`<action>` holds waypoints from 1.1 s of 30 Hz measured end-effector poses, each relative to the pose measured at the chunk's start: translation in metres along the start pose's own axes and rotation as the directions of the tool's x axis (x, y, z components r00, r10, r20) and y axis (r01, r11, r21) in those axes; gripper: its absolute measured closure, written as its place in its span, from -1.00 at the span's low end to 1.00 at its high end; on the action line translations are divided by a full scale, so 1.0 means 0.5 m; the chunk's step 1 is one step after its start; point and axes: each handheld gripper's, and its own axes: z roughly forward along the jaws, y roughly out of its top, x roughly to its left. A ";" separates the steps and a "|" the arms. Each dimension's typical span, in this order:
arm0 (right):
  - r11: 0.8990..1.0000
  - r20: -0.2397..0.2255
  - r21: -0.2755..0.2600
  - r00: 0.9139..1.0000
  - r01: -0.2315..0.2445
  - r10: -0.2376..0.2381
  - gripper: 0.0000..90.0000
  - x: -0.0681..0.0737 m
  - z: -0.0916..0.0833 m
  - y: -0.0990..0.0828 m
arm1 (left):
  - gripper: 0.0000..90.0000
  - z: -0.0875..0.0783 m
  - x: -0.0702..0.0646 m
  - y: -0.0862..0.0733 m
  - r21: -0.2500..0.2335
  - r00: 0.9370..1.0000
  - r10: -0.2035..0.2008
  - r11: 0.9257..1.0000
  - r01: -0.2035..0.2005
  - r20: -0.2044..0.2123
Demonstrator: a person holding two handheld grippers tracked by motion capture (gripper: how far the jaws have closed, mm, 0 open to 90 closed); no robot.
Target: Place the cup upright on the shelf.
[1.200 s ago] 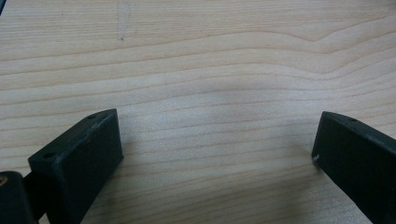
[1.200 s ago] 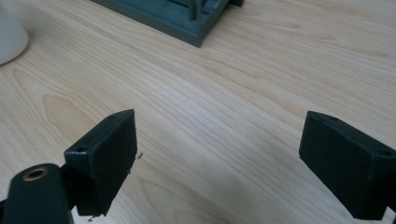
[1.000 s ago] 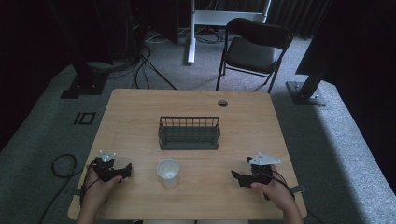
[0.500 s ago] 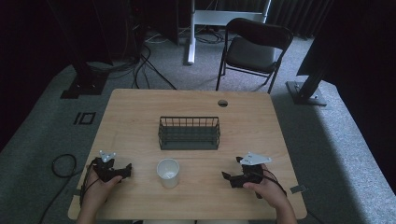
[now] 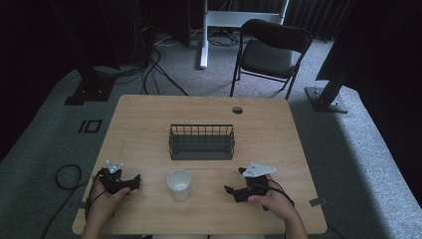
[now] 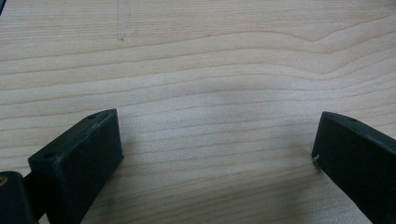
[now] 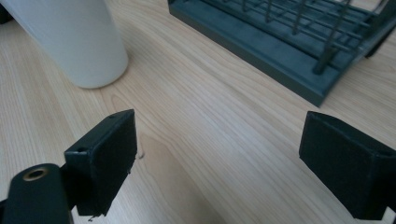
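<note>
Wooden table (image 5: 149,124) seen from the person's side, with two containers standing on it. A dark wire basket (image 5: 201,142) sits near the middle of the top; its wire walls and solid base show in the high view, and nothing can be made out inside it. A white cup (image 5: 179,184) stands upright nearer the person, in front of the basket and apart from it; its mouth faces up, and the interior appears pale and empty, though the view is too small to be certain.

The left gripper (image 5: 122,181), held in the person's left hand (image 5: 102,201), rests low at the table's near left corner, well apart from the cup. In the left gripper view its jaws stand wide apart over bare wood grain, with nothing between them.

The right gripper (image 5: 244,188), held in the right hand (image 5: 276,204), lies near the front right of the table, pointing toward the cup. In the right gripper view its jaws are likewise spread wide and grip nothing; the cup (image 7: 70,42) stands ahead at the upper left, the basket's (image 7: 299,42) base and wires at the upper right.

A folding chair (image 5: 271,50) stands on the carpet beyond the table.
</note>
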 end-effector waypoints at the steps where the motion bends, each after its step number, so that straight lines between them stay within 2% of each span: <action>1: 1.000 -0.002 -0.002 1.000 -0.001 0.001 -0.75 0.002 0.002 0.002 | -0.96 0.000 0.000 0.000 0.000 1.000 0.000 1.000 0.000 0.000; 14: 0.999 -0.081 -0.004 0.996 0.047 -0.047 -0.75 0.040 0.041 0.030 | -0.96 0.000 0.000 0.000 0.001 1.000 0.000 1.000 0.000 0.000; 19: 0.997 -0.136 -0.025 0.988 0.067 -0.070 -0.75 0.062 0.058 0.043 | -0.96 0.000 0.000 0.000 0.000 1.000 0.000 1.000 0.000 0.000; 33: 0.993 -0.187 -0.038 0.975 0.115 -0.120 -0.75 0.103 0.094 0.073 | -0.96 0.000 0.000 0.000 0.000 1.000 0.000 1.000 0.000 0.000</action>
